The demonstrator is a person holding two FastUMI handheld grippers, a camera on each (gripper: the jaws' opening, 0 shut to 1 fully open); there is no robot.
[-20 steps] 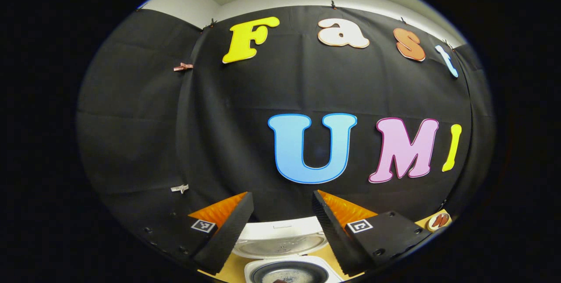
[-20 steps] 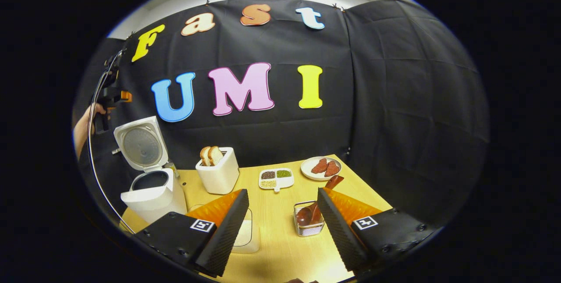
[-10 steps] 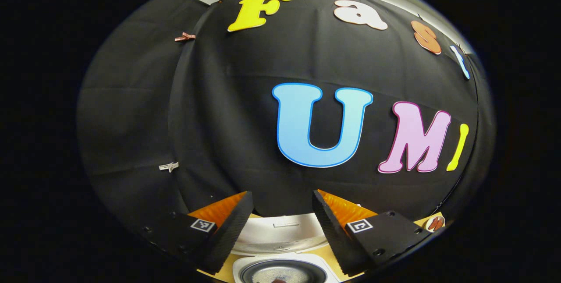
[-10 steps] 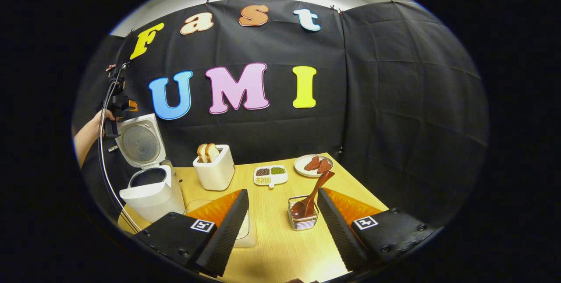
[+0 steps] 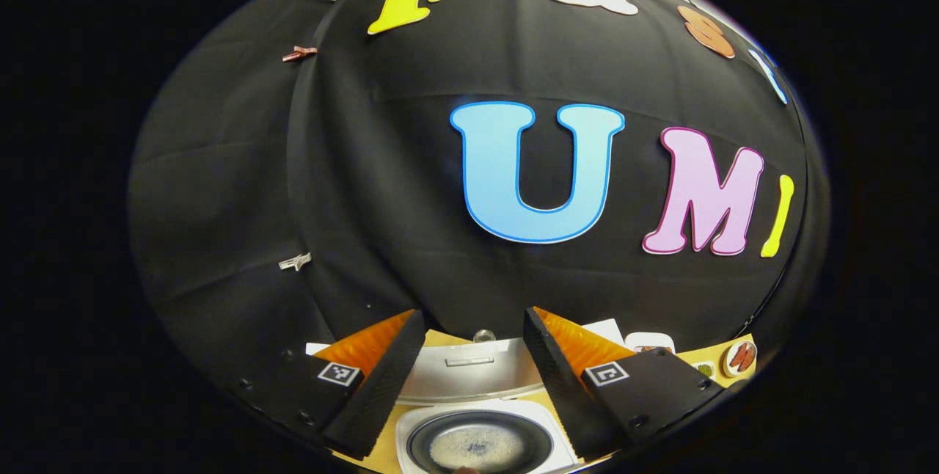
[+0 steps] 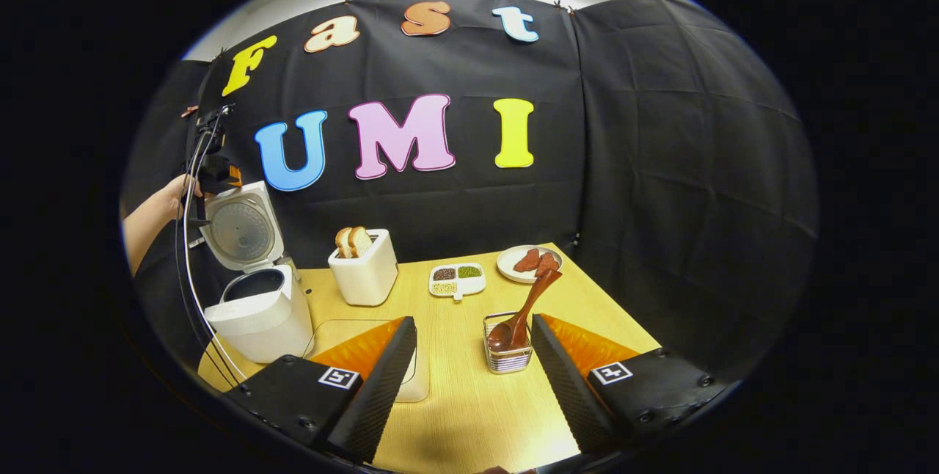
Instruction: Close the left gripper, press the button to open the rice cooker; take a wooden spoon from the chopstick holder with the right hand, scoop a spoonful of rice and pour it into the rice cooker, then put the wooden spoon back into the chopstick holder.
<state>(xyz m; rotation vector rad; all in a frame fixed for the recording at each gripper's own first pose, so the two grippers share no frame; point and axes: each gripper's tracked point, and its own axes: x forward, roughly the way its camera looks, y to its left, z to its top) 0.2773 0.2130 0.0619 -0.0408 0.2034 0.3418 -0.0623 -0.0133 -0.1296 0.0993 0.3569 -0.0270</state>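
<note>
Wooden surface point(image 6: 469, 400), pale yellow, set against the black cloth wall. Rice cooker point(image 6: 258, 320), white, at the left end of the surface, lid point(image 6: 242, 228) raised upright, dark inner pot point(image 5: 480, 446) open and seen from above in the left gripper view with a pale patch at its bottom. Toaster point(image 6: 363, 276), white, right of the cooker, two bread slices standing in its slots. Clear shallow container point(image 6: 414, 378), near the front edge, partly hidden behind one finger of the right gripper. Round plate point(image 6: 530, 263) at the far right corner, carrying reddish pieces. Small three-part dish point(image 6: 458, 279) of grains between toaster and plate. Wire chopstick holder point(image 6: 508, 353), middle of the surface, well apart from the cooker. Wooden spoon point(image 6: 522, 312), dark brown, bowl down in the holder, handle leaning up and right. Left gripper point(image 5: 473, 386) above the open cooker, jaws spread wide, holding nothing; also visible behind the lid in the right gripper view, held by a hand point(image 6: 170, 191). Right gripper point(image 6: 473, 386) short of the holder, jaws spread wide, holding nothing.
</note>
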